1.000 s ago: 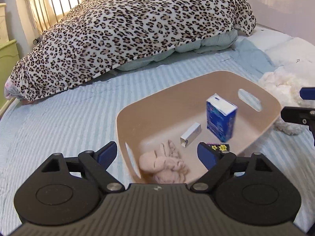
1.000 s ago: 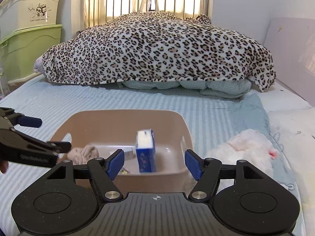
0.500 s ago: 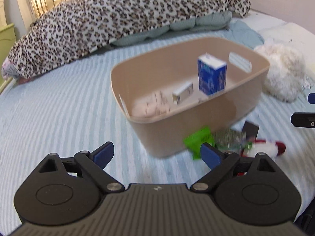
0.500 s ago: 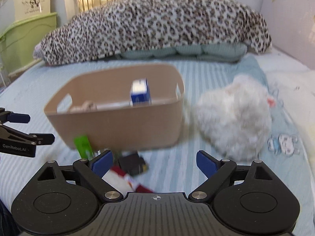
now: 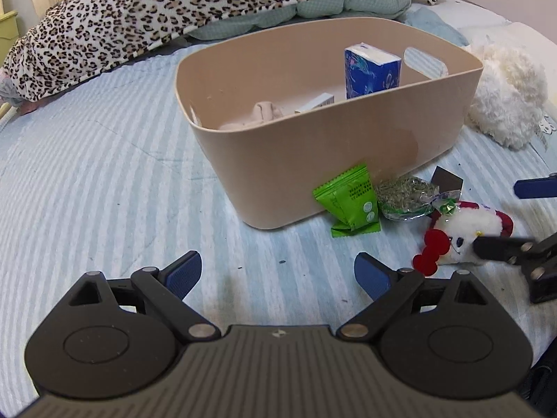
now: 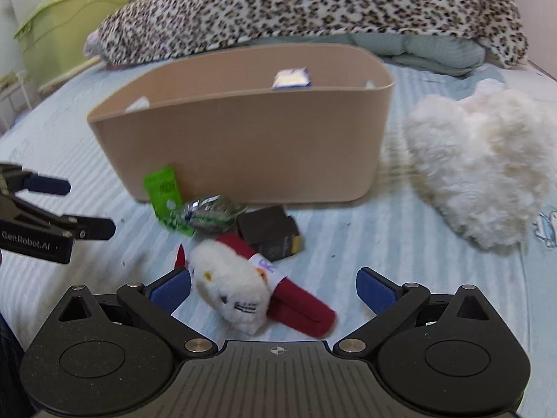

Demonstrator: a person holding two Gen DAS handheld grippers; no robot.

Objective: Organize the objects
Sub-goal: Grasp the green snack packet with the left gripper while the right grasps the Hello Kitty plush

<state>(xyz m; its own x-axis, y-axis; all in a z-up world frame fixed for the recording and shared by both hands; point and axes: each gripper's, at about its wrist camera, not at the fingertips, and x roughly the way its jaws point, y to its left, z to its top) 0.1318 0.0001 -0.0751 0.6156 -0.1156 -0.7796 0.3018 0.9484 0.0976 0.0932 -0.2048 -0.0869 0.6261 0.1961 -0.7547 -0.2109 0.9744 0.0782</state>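
A tan bin [image 5: 348, 146] [image 6: 243, 160] stands on the striped bed. Inside are a blue tissue pack [image 5: 370, 69], a small white box [image 5: 315, 102] and a pink cloth [image 5: 259, 113]. In front of it lie a green packet [image 5: 350, 205] [image 6: 163, 191], a clear bag of seeds [image 5: 405, 198] [image 6: 209, 214], a dark box [image 6: 269, 231] and a red and white plush toy [image 5: 463, 233] [image 6: 250, 299]. My left gripper [image 5: 276, 273] is open and empty over bare bed. My right gripper [image 6: 273, 287] is open, with the plush toy lying between its fingers.
A fluffy white plush [image 6: 484, 170] [image 5: 504, 90] lies right of the bin. A leopard-print blanket [image 5: 195, 0] is heaped behind it. Green storage boxes [image 6: 69, 31] stand left of the bed.
Both grippers have pulled back from over the bin and dropped low toward the items in front of it. The right gripper now straddles the plush toy.
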